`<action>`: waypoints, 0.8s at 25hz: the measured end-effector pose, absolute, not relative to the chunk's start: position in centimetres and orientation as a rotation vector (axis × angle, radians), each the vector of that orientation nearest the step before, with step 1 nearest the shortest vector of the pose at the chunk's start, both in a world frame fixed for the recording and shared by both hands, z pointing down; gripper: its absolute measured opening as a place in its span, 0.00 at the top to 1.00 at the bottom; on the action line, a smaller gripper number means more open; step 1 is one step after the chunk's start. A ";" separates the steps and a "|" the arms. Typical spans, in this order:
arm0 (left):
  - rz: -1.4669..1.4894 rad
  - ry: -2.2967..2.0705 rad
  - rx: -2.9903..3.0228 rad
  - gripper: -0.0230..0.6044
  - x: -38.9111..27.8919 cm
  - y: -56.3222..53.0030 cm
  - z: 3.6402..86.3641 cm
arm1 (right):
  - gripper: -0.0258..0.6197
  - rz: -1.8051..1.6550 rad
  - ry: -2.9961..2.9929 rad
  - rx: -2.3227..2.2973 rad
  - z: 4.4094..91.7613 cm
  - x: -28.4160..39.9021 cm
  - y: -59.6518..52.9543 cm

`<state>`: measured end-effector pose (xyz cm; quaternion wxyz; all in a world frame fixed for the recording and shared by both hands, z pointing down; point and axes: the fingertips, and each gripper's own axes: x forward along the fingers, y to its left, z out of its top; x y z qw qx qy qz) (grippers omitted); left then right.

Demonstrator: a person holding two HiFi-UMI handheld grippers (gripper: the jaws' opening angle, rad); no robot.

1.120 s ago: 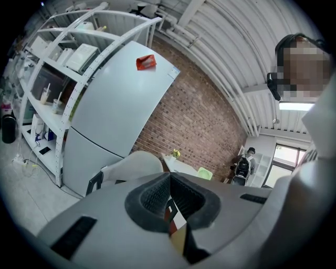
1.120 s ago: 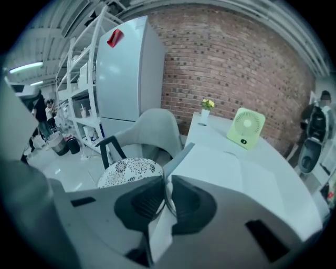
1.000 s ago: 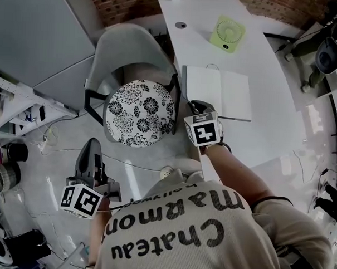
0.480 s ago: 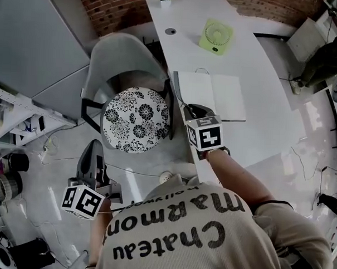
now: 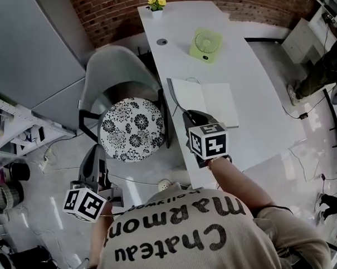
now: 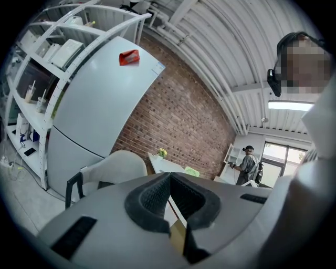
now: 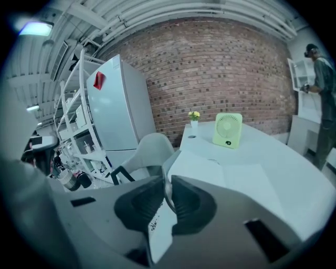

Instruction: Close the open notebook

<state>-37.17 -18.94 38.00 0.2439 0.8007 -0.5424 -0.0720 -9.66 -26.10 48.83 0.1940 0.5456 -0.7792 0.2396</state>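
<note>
The open notebook (image 5: 209, 102) lies with its white pages up on the white desk (image 5: 254, 79). My right gripper (image 5: 187, 116) is at the notebook's near left corner and is shut on the left cover. In the right gripper view the thin cover edge (image 7: 167, 167) runs up between the pads of the right gripper (image 7: 168, 188), with the pages (image 7: 231, 176) spreading beyond it. My left gripper (image 5: 95, 151) hangs low over the floor to the left of the chair, far from the desk. In its own view the left gripper (image 6: 169, 177) has its tips together and holds nothing.
A grey chair with a floral cushion (image 5: 129, 129) stands against the desk's left edge. A green fan (image 5: 206, 45), a cable hole (image 5: 162, 41) and a small flower pot (image 5: 156, 4) sit farther back on the desk. A fridge (image 5: 32, 58) and shelves stand at the left; a person (image 5: 328, 60) stands at the right.
My right gripper has risen a little with the notebook's left cover in it, so that edge stands off the desk. The left gripper has drifted slightly.
</note>
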 end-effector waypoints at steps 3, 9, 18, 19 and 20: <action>-0.198 -1.466 2.203 0.96 -36.1 -19.4 37.4 | 0.90 0.702 -2.207 1.543 47.9 -8.9 -26.1; -0.196 -1.445 2.233 0.96 -33.5 -20.4 36.2 | 0.90 0.747 -2.244 1.536 46.6 -7.3 -25.9; -0.186 -1.407 2.272 0.96 -28.6 -21.1 35.0 | 0.90 0.776 -2.302 1.495 45.4 -5.1 -24.9; -0.184 -1.403 2.277 0.96 -28.1 -21.1 34.9 | 0.90 0.779 -2.310 1.494 45.2 -4.7 -24.8; -0.182 -1.400 2.282 0.96 -27.5 -21.2 34.7 | 0.90 0.782 -2.317 1.492 44.9 -4.4 -24.7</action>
